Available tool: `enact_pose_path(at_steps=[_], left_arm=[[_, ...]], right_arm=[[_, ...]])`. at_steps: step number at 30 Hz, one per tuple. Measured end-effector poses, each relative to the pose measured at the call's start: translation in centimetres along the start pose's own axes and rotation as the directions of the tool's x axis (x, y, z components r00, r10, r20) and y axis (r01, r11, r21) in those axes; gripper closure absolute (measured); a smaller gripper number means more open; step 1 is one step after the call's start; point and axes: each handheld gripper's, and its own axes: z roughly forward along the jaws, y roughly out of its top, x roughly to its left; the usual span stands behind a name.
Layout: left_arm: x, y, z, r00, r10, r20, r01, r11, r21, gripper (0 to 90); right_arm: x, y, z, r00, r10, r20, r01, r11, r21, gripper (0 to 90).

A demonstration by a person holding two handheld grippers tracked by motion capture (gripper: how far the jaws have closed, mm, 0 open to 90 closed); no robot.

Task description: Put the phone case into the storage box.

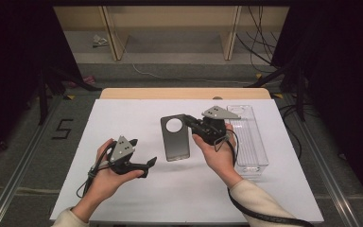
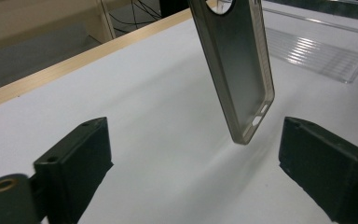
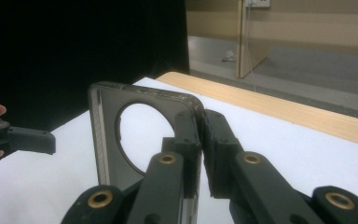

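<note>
Our right gripper is clamped on the one phone case, holding it mid-table. Our left gripper stands apart, empty, near-left of it. One clear tray lies right – open white table elsewhere.

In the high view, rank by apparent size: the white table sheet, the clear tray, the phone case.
1. White table sheet.
2. Clear tray.
3. Phone case, pinched in the right gripper and lifted nearer the camera, so unsure.

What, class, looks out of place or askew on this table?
Only the phone case: it hangs tilted above the white table, pinched at one top corner by the right gripper, while the open left gripper waits below. The clear tray sits straight.
</note>
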Motion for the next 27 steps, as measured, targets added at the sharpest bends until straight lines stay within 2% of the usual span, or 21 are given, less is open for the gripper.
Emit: enact_pose_path(at_steps=[10,27], left_arm=[[0.2,-0.7,-0.7,0.9999,0.015,0.000,-0.015,0.9998,0.012,3.7],[0.5,-1.4,-1.3,0.9997,0.024,-0.006,-0.024,0.9995,0.018,3.3]], right_arm=[[-0.4,0.3,-0.4,0.9999,0.001,0.015,-0.001,1.000,-0.012,85.0],[-1.0,0.9,-1.0,0.9993,0.010,0.035,-0.009,0.999,-0.033,85.0]])
